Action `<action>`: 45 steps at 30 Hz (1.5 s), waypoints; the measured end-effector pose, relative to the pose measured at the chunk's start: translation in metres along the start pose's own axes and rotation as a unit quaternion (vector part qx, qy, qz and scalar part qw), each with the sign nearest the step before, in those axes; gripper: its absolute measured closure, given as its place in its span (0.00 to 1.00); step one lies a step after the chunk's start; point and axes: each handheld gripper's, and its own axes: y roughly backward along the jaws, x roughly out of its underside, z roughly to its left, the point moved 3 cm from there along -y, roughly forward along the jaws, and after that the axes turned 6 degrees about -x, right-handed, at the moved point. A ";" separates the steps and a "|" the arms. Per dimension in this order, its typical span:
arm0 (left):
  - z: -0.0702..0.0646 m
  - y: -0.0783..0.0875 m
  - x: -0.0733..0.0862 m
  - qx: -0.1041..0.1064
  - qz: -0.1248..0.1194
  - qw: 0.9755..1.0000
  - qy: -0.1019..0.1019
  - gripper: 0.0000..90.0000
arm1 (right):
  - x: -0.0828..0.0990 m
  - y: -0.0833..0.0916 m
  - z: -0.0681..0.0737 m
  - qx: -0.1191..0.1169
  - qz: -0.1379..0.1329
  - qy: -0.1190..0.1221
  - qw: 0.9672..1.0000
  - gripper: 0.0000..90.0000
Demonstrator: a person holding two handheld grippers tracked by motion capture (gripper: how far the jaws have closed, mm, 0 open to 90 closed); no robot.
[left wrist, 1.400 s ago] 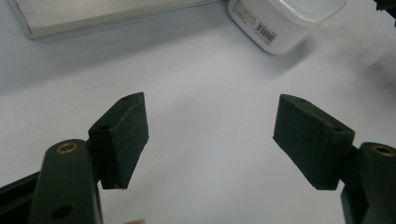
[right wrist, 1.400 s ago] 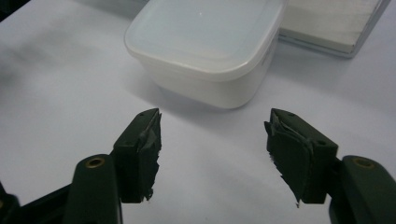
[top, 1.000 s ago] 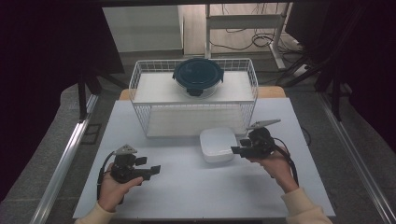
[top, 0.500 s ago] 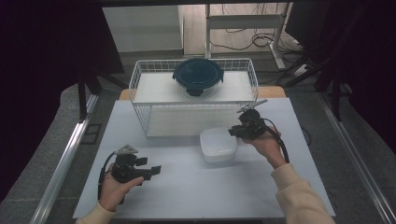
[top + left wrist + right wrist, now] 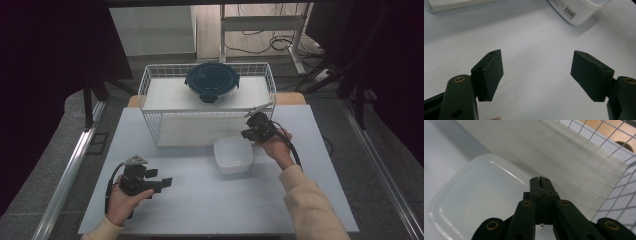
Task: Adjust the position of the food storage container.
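A white square plastic container [image 5: 233, 154] rests on the white table, in front of a wire basket [image 5: 150, 92]. On the basket's upper shelf sits a round container with a dark blue lid [image 5: 212, 81]. My right gripper [image 5: 246, 134] hovers over the white container's far right corner, close to the basket's front. Its jaws have just been closing and now stand shut with nothing between them; the right gripper view has the gripper [image 5: 540, 180] above the container [image 5: 474, 200]. At the table's front left my left gripper [image 5: 165, 182] stands open and empty, pointing toward the container [image 5: 579, 10].
The basket's wire wall [image 5: 624, 195] is close on the right in the right gripper view. Bare table [image 5: 210, 205] stretches between the two hands. A metal rail [image 5: 70, 170] runs along the table's left side, and cables lie on the floor behind.
My right hand has moved from the white container's right side toward the basket, and its jaws have closed on nothing. The left hand and the container stay where they were.
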 end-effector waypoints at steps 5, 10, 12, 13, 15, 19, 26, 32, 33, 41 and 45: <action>0.001 0.000 0.000 0.000 0.001 1.000 0.002 0.28 | -0.003 -0.010 0.000 0.023 0.002 0.039 0.999 0.99; 0.001 0.000 0.000 0.000 0.002 1.000 0.001 0.28 | -0.005 -0.013 0.000 0.041 0.001 0.062 0.997 0.99; 0.001 -0.001 0.001 0.001 0.002 1.000 0.001 0.28 | -0.004 -0.015 0.002 0.041 0.004 0.069 0.997 0.99; 0.001 -0.001 0.001 0.001 0.002 1.000 0.001 0.28 | -0.004 -0.016 0.003 0.042 0.007 0.072 0.996 0.99; 0.000 -0.001 0.001 0.001 0.004 1.000 0.001 0.28 | -0.003 -0.019 0.005 0.043 0.013 0.076 0.996 0.99; 0.000 -0.001 0.001 0.003 0.003 1.000 0.001 0.28 | -0.003 -0.023 0.006 0.050 0.017 0.090 0.995 0.99; 0.000 -0.001 0.001 0.005 0.004 1.000 0.000 0.28 | -0.003 -0.024 0.007 0.064 0.021 0.111 0.992 0.99; -0.001 -0.001 0.000 0.006 0.004 1.000 0.001 0.28 | -0.004 -0.027 0.008 0.091 0.029 0.134 0.986 0.99; -0.001 -0.001 0.001 0.006 0.004 1.000 0.001 0.28 | -0.003 -0.028 0.008 0.095 0.030 0.139 0.985 1.00; -0.001 -0.002 0.001 0.009 0.006 1.000 0.001 0.28 | -0.002 -0.029 0.006 0.100 0.033 0.148 0.983 1.00; -0.001 -0.002 0.001 0.011 0.007 1.000 0.001 0.28 | -0.002 -0.027 0.008 0.098 0.035 0.148 0.983 1.00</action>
